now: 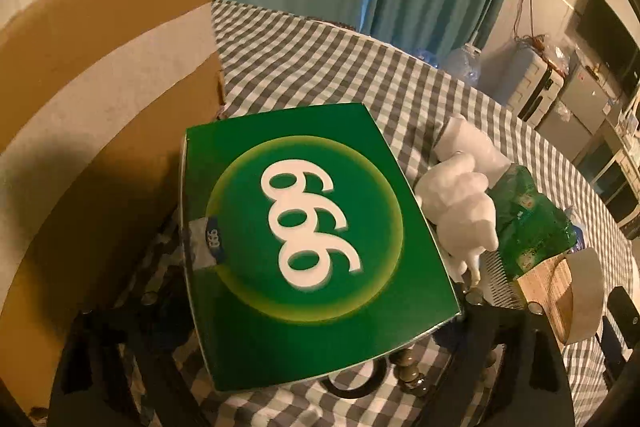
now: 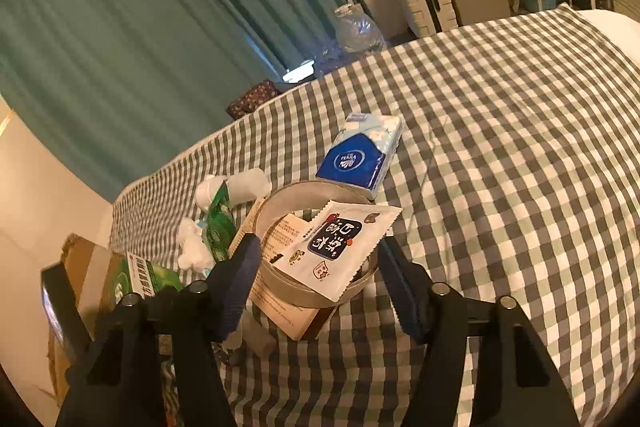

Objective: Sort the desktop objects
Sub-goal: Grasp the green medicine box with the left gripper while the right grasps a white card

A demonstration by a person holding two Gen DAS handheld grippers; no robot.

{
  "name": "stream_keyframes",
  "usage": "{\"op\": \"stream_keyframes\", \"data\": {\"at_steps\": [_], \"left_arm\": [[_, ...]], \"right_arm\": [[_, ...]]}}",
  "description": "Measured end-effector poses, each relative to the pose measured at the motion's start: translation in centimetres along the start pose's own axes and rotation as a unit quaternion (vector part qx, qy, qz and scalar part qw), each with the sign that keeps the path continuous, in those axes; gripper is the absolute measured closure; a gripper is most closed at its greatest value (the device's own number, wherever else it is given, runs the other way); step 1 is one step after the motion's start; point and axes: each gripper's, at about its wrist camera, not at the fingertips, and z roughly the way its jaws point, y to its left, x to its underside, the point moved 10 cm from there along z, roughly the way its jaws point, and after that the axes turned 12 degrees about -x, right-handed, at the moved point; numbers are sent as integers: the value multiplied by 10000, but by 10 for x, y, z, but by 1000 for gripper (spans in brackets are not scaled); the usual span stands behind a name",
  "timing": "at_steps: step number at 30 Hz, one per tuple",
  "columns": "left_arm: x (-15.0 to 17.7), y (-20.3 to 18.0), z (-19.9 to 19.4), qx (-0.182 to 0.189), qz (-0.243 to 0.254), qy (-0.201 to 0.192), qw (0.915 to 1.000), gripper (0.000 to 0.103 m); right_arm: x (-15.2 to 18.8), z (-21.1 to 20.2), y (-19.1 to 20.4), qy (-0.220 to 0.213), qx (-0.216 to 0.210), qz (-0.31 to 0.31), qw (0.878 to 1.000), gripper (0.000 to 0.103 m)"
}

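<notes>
We are clamping the green box (image 1: 312,227) in our left claw (image 1: 320,339); our right claw (image 2: 316,267), wide around the tape roll (image 2: 320,239), is risking snagging the sachet (image 2: 340,247).

The right gripper (image 2: 316,259) wore matte black angular arms, silver screw heads studding its joints, and dark blue ribbed fingers (image 2: 240,279) (the left gripper's hardware showed only black, in shadow).

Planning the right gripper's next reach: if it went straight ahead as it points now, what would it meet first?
Probably the white sachet lying across the tape roll, which sits between the right gripper's open fingers; depth is uncertain.
</notes>
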Motion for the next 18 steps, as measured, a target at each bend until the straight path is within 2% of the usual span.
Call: {"op": "stream_keyframes", "data": {"at_steps": [2,4,6,11,14,15,17,18], "left_arm": [[0,0,-2,35,65,-67,10000,15],[2,-2,-5,-30,263,-150,9995,17],[4,-4,-7,-12,373,-182,9991,18],[2,-3,-2,44,387,-98,9992,18],[-2,-3,7,17,372,-34,9993,17],[-2,-2,8,18,377,-42,9993,17],[-4,-3,8,121,410,-49,9991,20],[-3,-2,6,211,428,-55,9988,20]], "right_arm": [[-1,2,-3,7,-80,94,9999,56],[1,4,-4,40,-129,112,9998,77],[3,6,-2,102,-271,133,9995,87],[5,15,6,145,-666,323,9972,87],[10,29,8,276,-1026,652,9922,87],[12,33,6,300,-1030,723,9916,87],[14,36,5,310,-885,596,9938,98],[13,33,7,249,-823,454,9953,98]]}}
